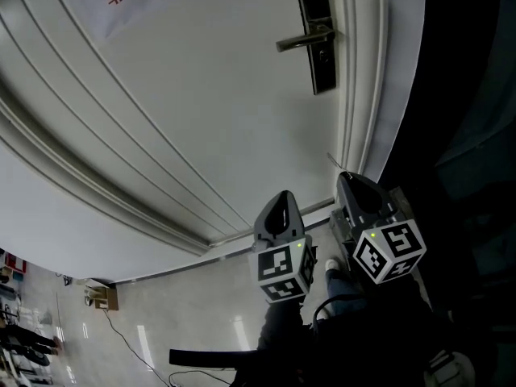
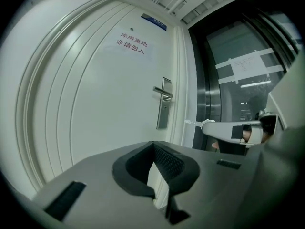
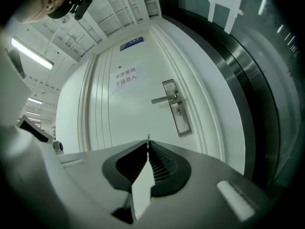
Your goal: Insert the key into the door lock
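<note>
Pinching the key (image 3: pixel 148 139) in your right gripper (image 3: pixel 148 149): jaws pressed together on it, and only a thin metal blade shows above the tips. Your left gripper (image 2: pixel 154 144) is pressed together at the tips, with nothing between the ribbed black pads.

- Room: both grippers sit side by side, well apart from the door (image 1: pixel 201 95). There is open air between the key tip and the lock (image 3: pixel 179 111). The right gripper is the one nearer the latch edge.
- Edges: the white door frame (image 1: pixel 363 79) runs just right of the lock plate (image 3: pixel 181 120). Past it are a brushed steel strip (image 3: pixel 238 89) and a dark glass panel (image 2: pixel 238 80) with paper taped on it.
- Lock: the keyhole sits just under the lever handle (image 3: pixel 164 99), on the same tall narrow metal plate. The handle points away from the frame.
- Writing: the sign (image 2: pixel 132 41) on the door face has two lines of red characters, 库房重地 / 非请勿入. The blue plaque (image 2: pixel 153 21) above it is too small to read.
- Surfaces: the door is smooth matte white with raised parallel mouldings. The gripper bodies are grey plastic, each with a black-and-white marker cube. The floor (image 1: pixel 161 329) is glossy pale tile with a thin cable (image 1: pixel 121 333) lying across it.
</note>
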The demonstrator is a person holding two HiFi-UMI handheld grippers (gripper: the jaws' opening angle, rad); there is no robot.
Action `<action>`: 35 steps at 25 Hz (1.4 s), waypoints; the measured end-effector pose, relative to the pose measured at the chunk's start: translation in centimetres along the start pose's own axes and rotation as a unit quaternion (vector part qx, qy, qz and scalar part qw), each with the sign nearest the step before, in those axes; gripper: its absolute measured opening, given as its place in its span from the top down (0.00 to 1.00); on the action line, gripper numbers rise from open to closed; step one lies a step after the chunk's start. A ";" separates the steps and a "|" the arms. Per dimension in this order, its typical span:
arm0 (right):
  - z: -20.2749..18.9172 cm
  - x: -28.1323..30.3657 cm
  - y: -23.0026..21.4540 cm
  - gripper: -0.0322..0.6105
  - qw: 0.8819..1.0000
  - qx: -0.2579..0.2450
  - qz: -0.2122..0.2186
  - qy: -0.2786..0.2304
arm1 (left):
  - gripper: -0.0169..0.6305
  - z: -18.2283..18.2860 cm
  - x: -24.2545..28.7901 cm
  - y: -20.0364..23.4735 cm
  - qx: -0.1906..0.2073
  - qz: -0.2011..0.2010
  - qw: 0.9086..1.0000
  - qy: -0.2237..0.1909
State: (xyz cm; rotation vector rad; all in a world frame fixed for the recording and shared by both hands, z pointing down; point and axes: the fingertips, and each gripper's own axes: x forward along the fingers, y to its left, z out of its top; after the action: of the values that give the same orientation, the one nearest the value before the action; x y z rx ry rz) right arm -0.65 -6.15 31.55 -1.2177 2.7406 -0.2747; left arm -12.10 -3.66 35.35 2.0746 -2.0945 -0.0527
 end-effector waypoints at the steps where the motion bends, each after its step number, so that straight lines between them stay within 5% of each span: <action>1: 0.1 1.0 -0.6 0.93 1.000 0.001 0.003 -0.001 | 0.97 0.2 1.1 0.0 -0.001 0.000 1.000 -0.002; 21: 4.7 15.5 -11.8 0.93 0.999 -0.021 0.029 -0.011 | 0.97 4.6 19.6 -1.0 0.004 0.008 1.000 -0.014; 27: 6.3 16.4 -13.6 0.93 0.990 -0.139 0.025 -0.027 | 0.97 4.4 21.4 -1.1 0.002 0.013 1.000 -0.007; 35: 8.1 17.4 -14.0 0.93 0.949 -0.312 -0.008 -0.037 | 0.97 5.3 23.7 -1.6 0.012 -0.003 1.000 -0.007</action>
State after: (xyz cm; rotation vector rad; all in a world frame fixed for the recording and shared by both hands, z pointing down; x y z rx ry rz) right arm -0.64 -29.25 25.96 -1.3278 2.8369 0.6766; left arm -11.40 -27.81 32.55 2.0999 -2.1084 -0.0433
